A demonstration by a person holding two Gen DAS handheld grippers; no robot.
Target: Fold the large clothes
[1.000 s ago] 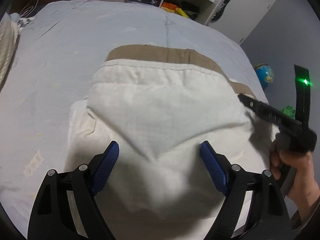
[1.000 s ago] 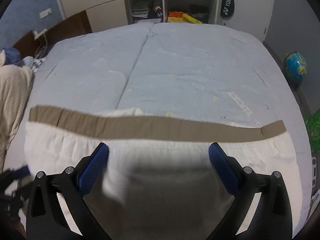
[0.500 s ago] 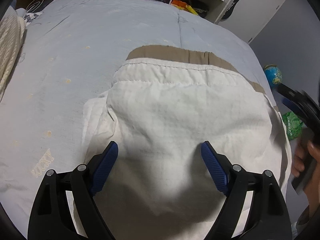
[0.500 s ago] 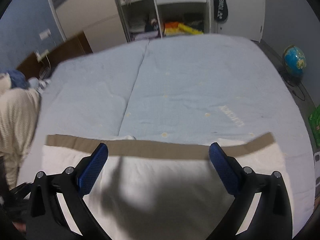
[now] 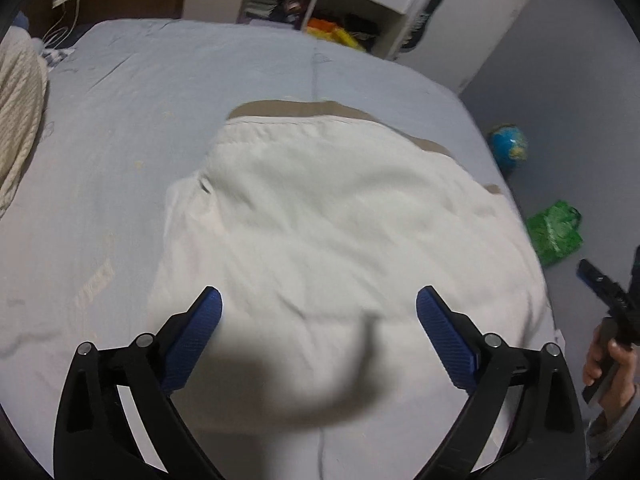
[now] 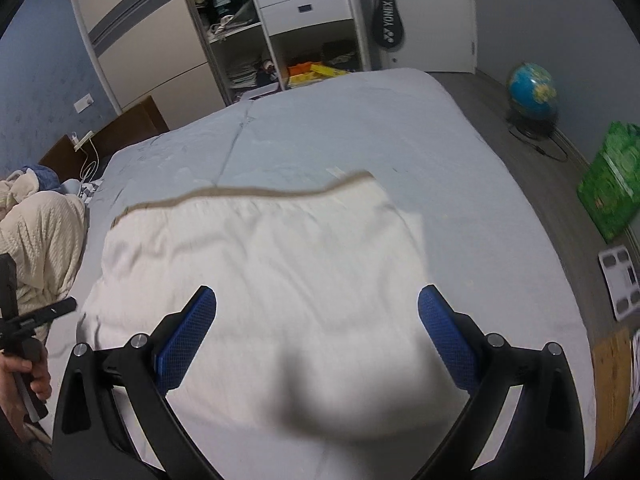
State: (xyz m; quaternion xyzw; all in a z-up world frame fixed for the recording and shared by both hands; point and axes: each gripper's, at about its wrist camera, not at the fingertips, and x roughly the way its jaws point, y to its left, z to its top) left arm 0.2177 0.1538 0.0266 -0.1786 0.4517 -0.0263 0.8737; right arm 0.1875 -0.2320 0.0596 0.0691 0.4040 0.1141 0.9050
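A cream garment [image 5: 340, 232] with a tan band [image 5: 288, 108] along its far edge lies folded flat on the pale blue bed [image 5: 140, 120]. My left gripper [image 5: 318, 320] hovers above its near part, jaws opening wide, nothing between them. In the right wrist view the same garment [image 6: 260, 264] spreads below my right gripper [image 6: 316, 320], which is open and holds nothing. The right gripper's body, held in a hand [image 5: 608, 360], shows at the left view's right edge. The left gripper in its hand [image 6: 24, 364] shows at the right view's left edge.
A cream knitted blanket [image 6: 36, 240] lies at the bed's left side. Beyond the bed stand white shelves and drawers [image 6: 296, 20]. On the grey floor to the right are a globe [image 6: 532, 92], a green bag [image 6: 612, 184] and a scale [image 6: 620, 280].
Both grippers have drawn back and risen from the garment, the right one much farther and toward the right. The left jaws stand wider. The garment lies flat, released.
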